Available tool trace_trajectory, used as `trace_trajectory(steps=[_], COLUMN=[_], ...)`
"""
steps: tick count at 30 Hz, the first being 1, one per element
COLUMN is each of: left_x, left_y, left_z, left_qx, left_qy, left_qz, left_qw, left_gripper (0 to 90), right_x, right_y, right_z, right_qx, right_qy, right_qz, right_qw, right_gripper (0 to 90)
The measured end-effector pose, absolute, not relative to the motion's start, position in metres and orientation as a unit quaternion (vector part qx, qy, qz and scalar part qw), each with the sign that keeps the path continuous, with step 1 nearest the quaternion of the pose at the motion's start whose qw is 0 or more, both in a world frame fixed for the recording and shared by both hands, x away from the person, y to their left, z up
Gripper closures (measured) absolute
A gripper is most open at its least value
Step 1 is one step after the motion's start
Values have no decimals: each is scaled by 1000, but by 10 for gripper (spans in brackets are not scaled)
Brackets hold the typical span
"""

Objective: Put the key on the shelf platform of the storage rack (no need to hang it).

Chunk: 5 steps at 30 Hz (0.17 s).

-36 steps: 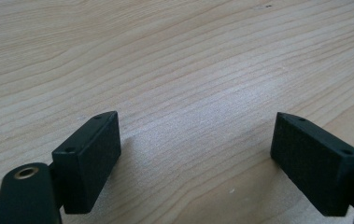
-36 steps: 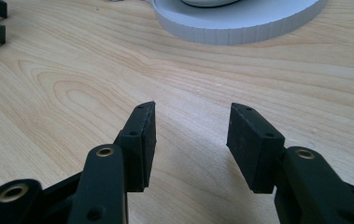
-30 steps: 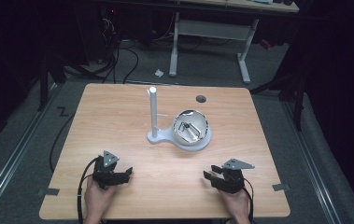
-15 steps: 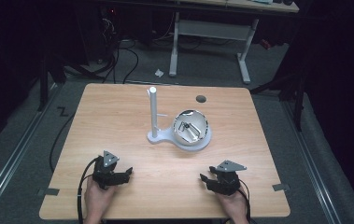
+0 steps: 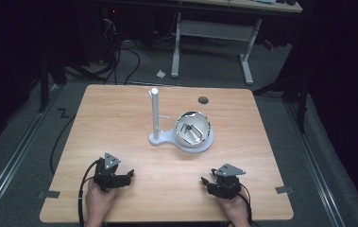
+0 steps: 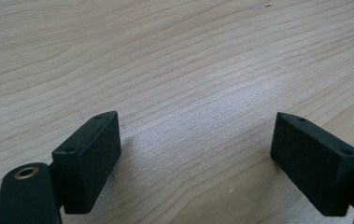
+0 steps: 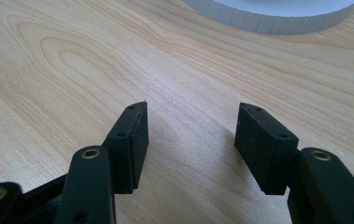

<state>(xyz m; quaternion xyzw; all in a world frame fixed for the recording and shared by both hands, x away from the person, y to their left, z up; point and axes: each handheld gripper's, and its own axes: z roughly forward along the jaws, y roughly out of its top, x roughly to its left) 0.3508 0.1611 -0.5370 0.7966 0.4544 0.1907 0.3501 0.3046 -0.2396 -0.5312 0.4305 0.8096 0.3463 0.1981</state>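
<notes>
Dark floor with cables and a second desk's white legs is surrounding the wooden tabletop [image 5: 120, 123]. Near the tabletop's middle a white stand [image 5: 155, 116] is rising upright from a flat base, and a shiny bowl [image 5: 193, 130] is sitting on that base, just beside the post on its right, with small metal pieces lying inside it that are too small to tell apart.

Well short of the stand, toward the person's edge and to its left, the left tool [image 5: 125, 176] is resting low over the bare wood in the person's hand. Its jaws are standing wide apart in the left gripper view [image 6: 195, 149], gripping nothing.

Equally short of the stand but to its right, the right tool [image 5: 206, 181] is pointing across the wood. Its jaws have just been opening and are standing well apart [image 7: 191, 135], with only wood grain between them; the stand's white base edge [image 7: 272, 16] is showing farther ahead.
</notes>
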Motion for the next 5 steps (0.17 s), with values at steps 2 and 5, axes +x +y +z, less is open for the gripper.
trace_trajectory(steps=[2, 5], left_x=[351, 351], left_y=[161, 161], left_z=[-537, -537], left_qx=[797, 797], left_qy=[454, 454], left_qz=[191, 191], left_qw=[350, 350], left_gripper=[164, 164], right_x=[305, 305], right_y=[-240, -240], right_z=[-531, -531], right_qx=[430, 430], right_qy=[810, 810], right_qz=[346, 346], right_qw=[198, 198], right_gripper=[449, 449])
